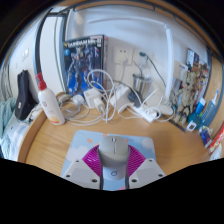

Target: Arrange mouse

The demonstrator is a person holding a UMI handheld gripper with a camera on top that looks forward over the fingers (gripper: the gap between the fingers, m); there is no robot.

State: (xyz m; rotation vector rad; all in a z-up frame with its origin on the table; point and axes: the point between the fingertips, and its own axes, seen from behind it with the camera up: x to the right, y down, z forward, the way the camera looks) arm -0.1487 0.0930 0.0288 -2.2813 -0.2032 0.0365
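A grey mouse [110, 148] sits between my two fingers, its rounded back pointing away toward the table. The magenta pads [93, 160] press against both of its sides, so my gripper [111, 163] is shut on it. The mouse is held above a wooden table [60, 140], whose bare surface shows to the left and right of the fingers. The underside of the mouse is hidden by the fingers.
Beyond the fingers lie white cables and a power strip [147, 112]. A white bottle with a red cap [49, 103] and a black object [25, 95] stand at the left. A poster box [84, 58] leans on the wall. Cluttered items [192, 110] sit at the right.
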